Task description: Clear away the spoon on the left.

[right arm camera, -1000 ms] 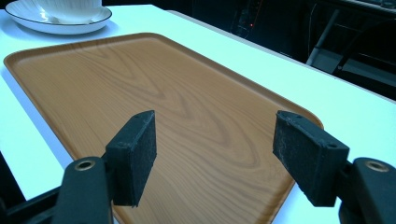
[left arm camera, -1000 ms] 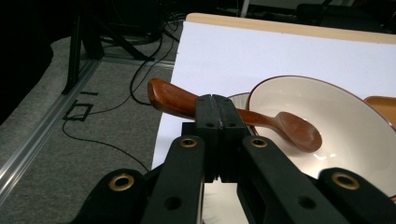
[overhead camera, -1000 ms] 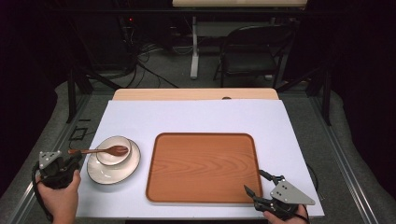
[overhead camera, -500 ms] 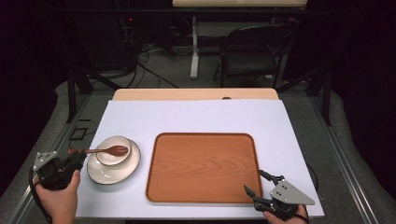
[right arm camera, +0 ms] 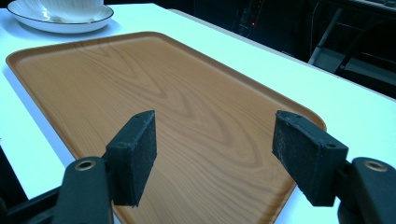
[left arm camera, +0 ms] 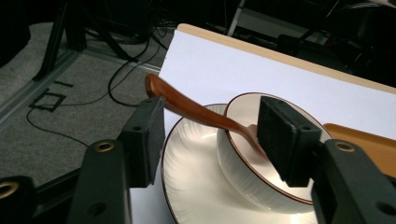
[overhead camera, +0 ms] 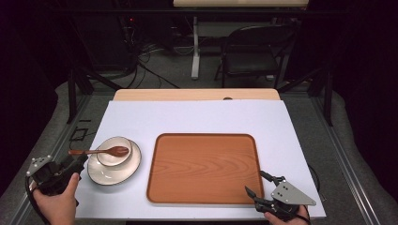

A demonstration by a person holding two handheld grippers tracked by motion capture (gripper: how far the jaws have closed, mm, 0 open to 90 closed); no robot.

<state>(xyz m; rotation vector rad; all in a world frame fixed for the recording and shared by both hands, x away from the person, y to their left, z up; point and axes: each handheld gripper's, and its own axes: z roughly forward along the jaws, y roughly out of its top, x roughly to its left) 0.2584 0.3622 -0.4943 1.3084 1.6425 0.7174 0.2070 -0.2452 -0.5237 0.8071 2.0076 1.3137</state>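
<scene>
The wooden spoon [overhead camera: 99, 151] lies across the small white bowl [overhead camera: 114, 151], its scoop resting inside the bowl and its handle sticking out over the rim toward the left edge of the bench [overhead camera: 197, 117]. The bowl sits on a white saucer [overhead camera: 114, 169] near the front left corner of the bench. Just right of the saucer, and apart from it, a wooden tray [overhead camera: 202, 168] occupies the front middle of the bench with nothing on it.

The left hand-held gripper [overhead camera: 75, 165] sits at the front left corner of the bench, just beside the saucer and pointing at the spoon handle. In the left gripper view its jaws stand wide apart on either side of the spoon [left arm camera: 196, 112], and neither pad presses on the handle; the jaws have just been opening, and the spoon handle runs between them without being gripped. The left hand [overhead camera: 56, 199] holds the gripper body from below the bench's front edge.

The right hand-held gripper [overhead camera: 257, 183] rests at the front right corner of the tray, close to the front edge of the bench. In the right gripper view its jaws stand apart above the tray [right arm camera: 154, 98], with only the tray surface seen between them and nothing held.
</scene>
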